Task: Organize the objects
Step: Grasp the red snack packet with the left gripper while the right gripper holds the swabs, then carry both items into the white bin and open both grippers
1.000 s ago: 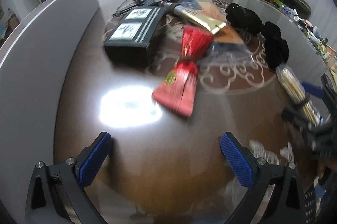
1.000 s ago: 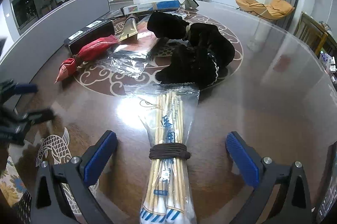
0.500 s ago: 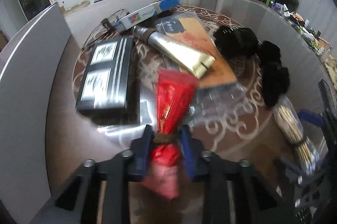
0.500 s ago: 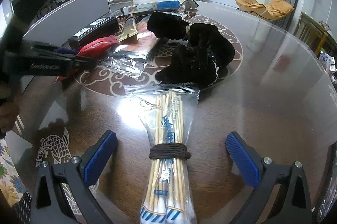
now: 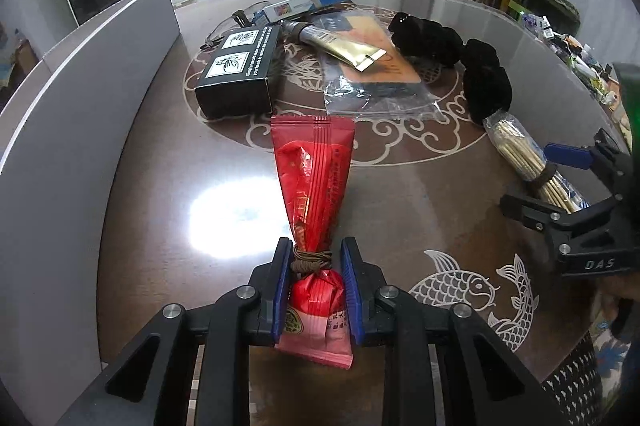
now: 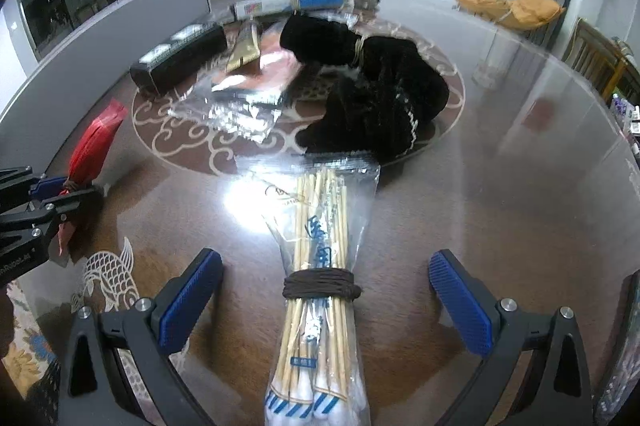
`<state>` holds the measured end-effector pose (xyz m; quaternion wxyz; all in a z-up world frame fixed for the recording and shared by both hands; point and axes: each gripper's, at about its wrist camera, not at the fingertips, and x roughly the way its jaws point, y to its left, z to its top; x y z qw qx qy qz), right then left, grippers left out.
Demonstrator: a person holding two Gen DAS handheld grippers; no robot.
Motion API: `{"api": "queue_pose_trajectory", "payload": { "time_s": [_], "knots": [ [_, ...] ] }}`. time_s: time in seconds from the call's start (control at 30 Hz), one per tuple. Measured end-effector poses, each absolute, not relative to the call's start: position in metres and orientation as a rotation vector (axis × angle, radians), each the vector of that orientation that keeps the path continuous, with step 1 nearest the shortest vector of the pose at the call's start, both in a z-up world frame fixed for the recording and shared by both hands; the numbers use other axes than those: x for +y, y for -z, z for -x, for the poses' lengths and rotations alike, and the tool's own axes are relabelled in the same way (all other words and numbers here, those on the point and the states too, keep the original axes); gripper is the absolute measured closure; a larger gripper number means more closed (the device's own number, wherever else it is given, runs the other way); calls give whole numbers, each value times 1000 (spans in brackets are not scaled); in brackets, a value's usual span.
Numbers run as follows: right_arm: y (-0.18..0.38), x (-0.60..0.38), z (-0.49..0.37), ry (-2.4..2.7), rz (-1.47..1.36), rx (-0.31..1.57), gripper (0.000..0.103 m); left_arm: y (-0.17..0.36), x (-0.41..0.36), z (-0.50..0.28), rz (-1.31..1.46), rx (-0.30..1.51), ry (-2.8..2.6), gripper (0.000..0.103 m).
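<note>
Red snack packet (image 5: 314,186) at lower centre of the left wrist frame, on the desk (image 5: 400,186), clenched at its tied neck by left hand-held gripper (image 5: 316,290); right hand-held gripper (image 6: 324,290) released astride tied stick bundle (image 6: 320,254); next, probably, lifting the packet without slipping.

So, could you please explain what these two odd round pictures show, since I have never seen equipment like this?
Each picture comes from a wide-angle camera mounted on a hand-held, two-fingered clamp, one in each of a person's hands, looking forward along its blue-padded fingers. The left gripper is shut on a red packet, pinching it at its tied neck. The right gripper is open, its fingers on either side of a tied bag of cotton swabs without touching it. On the glossy brown table also lie a black box, a gold tube, a clear plastic sleeve and some black fabric. Each gripper shows at the edge of the other's view.
</note>
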<state>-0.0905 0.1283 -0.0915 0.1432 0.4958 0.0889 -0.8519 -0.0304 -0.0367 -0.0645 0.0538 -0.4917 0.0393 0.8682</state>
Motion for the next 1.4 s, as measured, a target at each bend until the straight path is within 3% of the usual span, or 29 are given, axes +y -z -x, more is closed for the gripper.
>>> {"api": "queue_pose_trajectory", "payload": {
  "time_s": [0.27,0.3,0.37,0.4,0.43,0.5,0.67,0.83,0.97,1.13,1.4],
  "knots": [
    [88,124,99,2310,-1576,242,0,64,-37,31,1496,125,-2638,79],
    [86,126,98,2314,-1572,223,4,64,-37,32,1495,122,-2638,79],
    [80,129,96,2355,-1550,226,31,65,-38,31,1485,109,-2641,79],
    [77,130,96,2365,-1549,234,63,65,-40,30,1479,91,-2644,81],
    [75,133,97,2354,-1561,205,74,64,-42,29,1465,48,-2640,81],
    [68,142,94,2351,-1542,92,74,62,-49,23,1416,-65,-2618,82],
    [45,154,80,2392,-1477,-27,74,45,-57,4,1296,-147,-2643,82],
    [31,139,84,2364,-1452,-46,74,12,-77,-14,1198,-250,-2692,82],
    [8,87,95,2300,-1383,-38,74,-28,-115,-34,1114,-319,-2769,82],
    [-47,-20,107,2124,-1194,-180,74,-71,-201,-51,1094,-361,-2971,82],
    [-74,-197,111,1949,-1084,-160,72,-52,-325,-31,1389,-341,-3156,80]
  ]
}}
